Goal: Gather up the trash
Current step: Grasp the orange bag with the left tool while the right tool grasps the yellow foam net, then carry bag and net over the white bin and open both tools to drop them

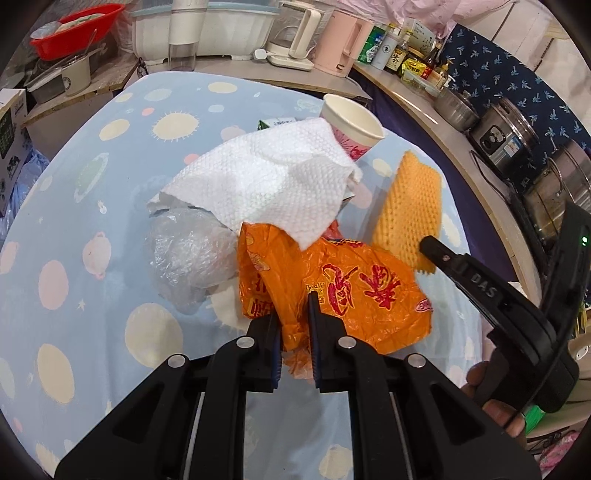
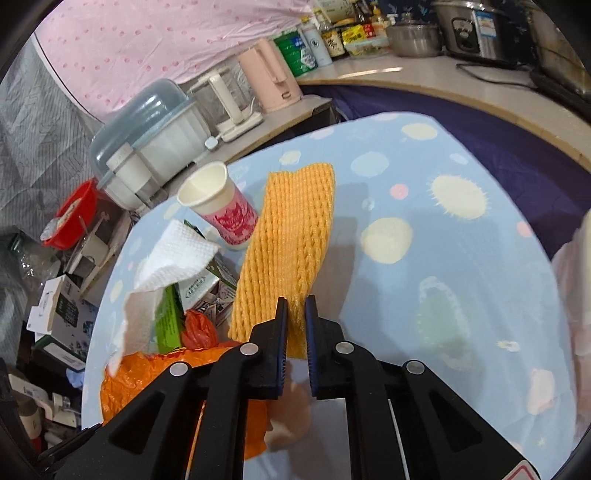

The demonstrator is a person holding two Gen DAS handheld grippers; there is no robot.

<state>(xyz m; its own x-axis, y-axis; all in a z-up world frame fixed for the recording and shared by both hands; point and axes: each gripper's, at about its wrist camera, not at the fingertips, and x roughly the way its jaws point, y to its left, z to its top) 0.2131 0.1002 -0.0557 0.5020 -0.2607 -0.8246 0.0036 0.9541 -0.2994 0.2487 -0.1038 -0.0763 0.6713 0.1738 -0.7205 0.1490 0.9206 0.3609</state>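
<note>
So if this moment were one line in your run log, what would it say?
left gripper: shut on orange plastic bag | right gripper: shut on yellow foam net | paper cup, paper towel: uncollected

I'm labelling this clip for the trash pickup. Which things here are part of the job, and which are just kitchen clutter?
Part of the job:
orange plastic bag, held by the left gripper
yellow foam net sleeve, held by the right gripper
white paper towel
pink paper cup
crumpled clear plastic

Just lying about:
pink kettle
red basin
steel pots
</note>
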